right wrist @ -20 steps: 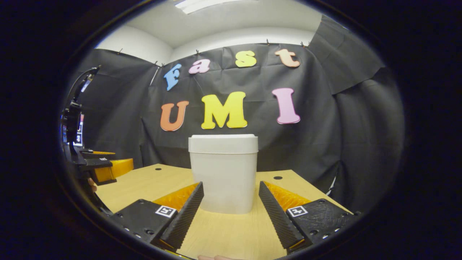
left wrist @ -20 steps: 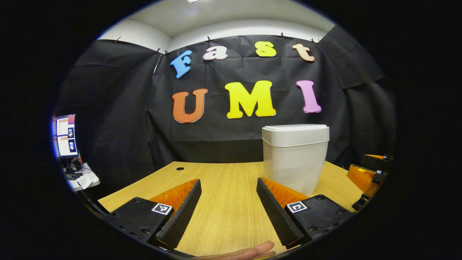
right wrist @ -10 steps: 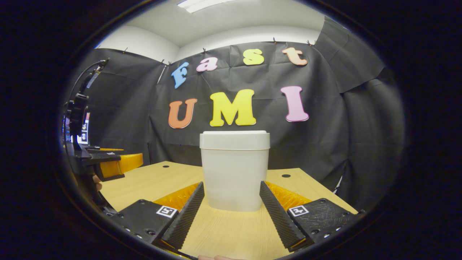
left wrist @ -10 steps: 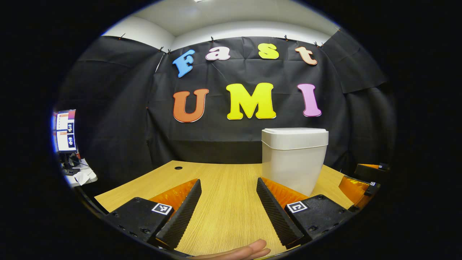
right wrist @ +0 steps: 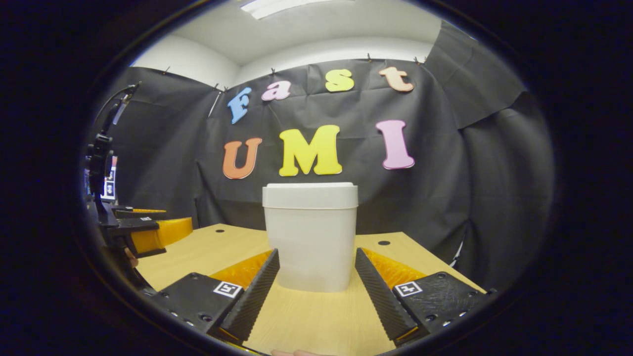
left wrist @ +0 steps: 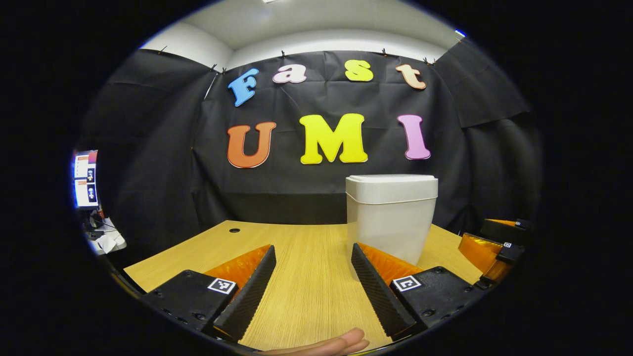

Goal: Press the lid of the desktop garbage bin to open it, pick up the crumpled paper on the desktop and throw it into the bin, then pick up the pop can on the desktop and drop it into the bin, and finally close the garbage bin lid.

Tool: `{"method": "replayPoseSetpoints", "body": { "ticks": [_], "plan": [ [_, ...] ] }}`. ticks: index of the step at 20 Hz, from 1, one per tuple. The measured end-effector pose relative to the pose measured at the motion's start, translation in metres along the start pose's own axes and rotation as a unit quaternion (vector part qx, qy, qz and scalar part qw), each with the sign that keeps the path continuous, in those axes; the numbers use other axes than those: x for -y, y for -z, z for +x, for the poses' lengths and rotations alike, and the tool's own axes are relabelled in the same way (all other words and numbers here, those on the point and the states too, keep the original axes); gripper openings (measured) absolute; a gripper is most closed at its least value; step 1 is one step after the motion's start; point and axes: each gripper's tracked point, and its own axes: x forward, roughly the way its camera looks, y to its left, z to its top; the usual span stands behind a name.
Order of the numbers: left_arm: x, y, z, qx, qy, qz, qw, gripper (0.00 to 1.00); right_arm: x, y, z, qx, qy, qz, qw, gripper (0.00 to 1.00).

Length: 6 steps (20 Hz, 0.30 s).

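Upright on the desk (right wrist: 207, 252), the bin (right wrist: 310, 237) has its lid (right wrist: 310, 196) down; both tongs gape, empty.

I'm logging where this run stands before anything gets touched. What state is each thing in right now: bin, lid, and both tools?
Bin: upright on the table, untouched.
Lid: closed, sitting flat on the bin.
Left tool: open, empty, aimed past the bin's left side.
Right tool: open, empty, aimed at the bin, not touching it.
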Motion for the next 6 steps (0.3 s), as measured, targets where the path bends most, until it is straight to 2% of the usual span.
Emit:
{"method": "replayPoseSetpoints", "body": {
  "ticks": [3,6],
  "plan": [
    [0.0069,0.0019,-0.0016,-0.003,0.010,-0.003,1.000,0.99,0.0052,-0.0055,-0.0026,0.008,0.005,-0.001,1.000,0.96],
    [0.0014,0.0020,-0.0041,-0.002,-0.001,-0.003,1.000,0.99,0.0033,-0.0065,-0.0027,0.007,0.002,0.000,1.000,0.93]
  ]
}}
